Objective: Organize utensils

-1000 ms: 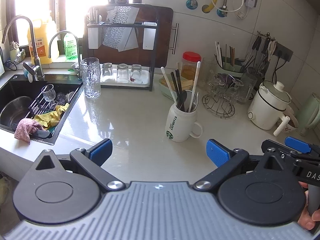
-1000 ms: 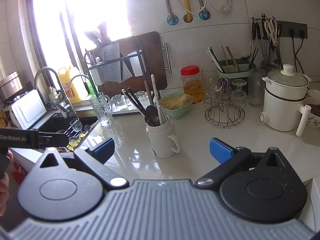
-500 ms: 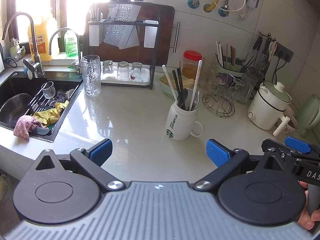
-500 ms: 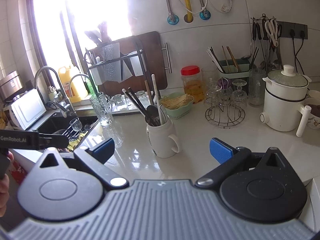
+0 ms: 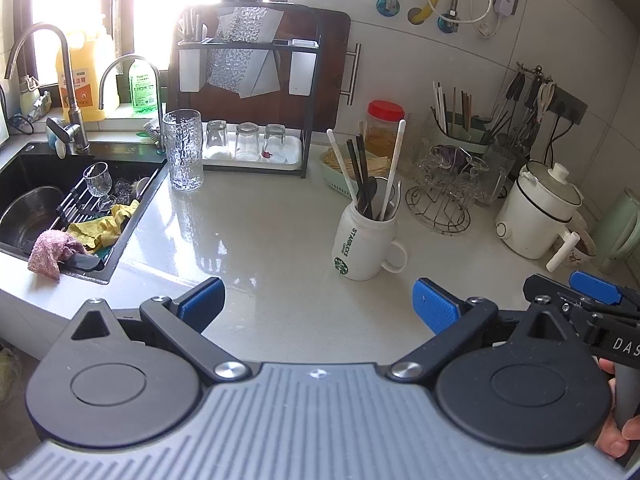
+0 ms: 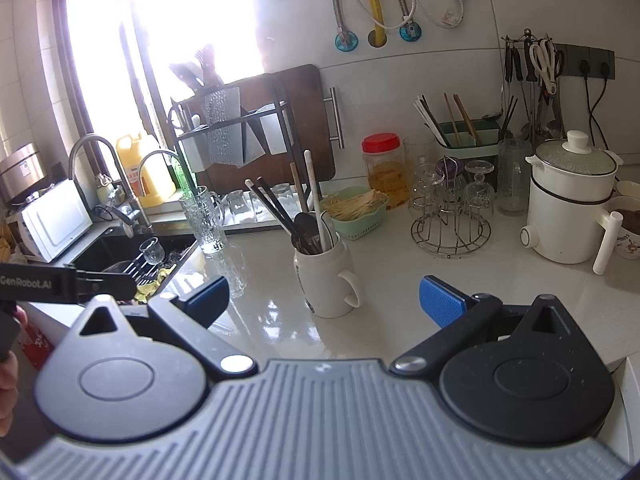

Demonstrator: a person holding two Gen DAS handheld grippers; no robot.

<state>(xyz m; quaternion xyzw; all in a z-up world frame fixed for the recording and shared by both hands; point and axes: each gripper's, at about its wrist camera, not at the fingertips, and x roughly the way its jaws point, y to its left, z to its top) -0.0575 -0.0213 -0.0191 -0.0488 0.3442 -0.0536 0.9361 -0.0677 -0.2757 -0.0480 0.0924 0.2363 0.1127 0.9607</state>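
One white mug (image 5: 362, 240) stands on the desk (image 5: 260, 240), holding two white chopsticks (image 5: 394, 164), two black chopsticks (image 5: 358, 168) and one dark spoon (image 5: 371, 190). Near the desk's back edge: three small upturned glasses (image 5: 246, 142), one tall textured glass (image 5: 183, 148), one red-lidded jar (image 5: 385, 128), one white pot (image 5: 540, 216). Two faucets (image 5: 68, 80) rise by the sink.

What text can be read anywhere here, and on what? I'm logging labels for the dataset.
"STARBUCKS", running up the side of the white mug, above its round green logo.
"DAS", cut off at the frame edge, on the right tool.
"GenRobot.AI", on the left tool.
Labels on the yellow jug and green bottle: too blurred to read.
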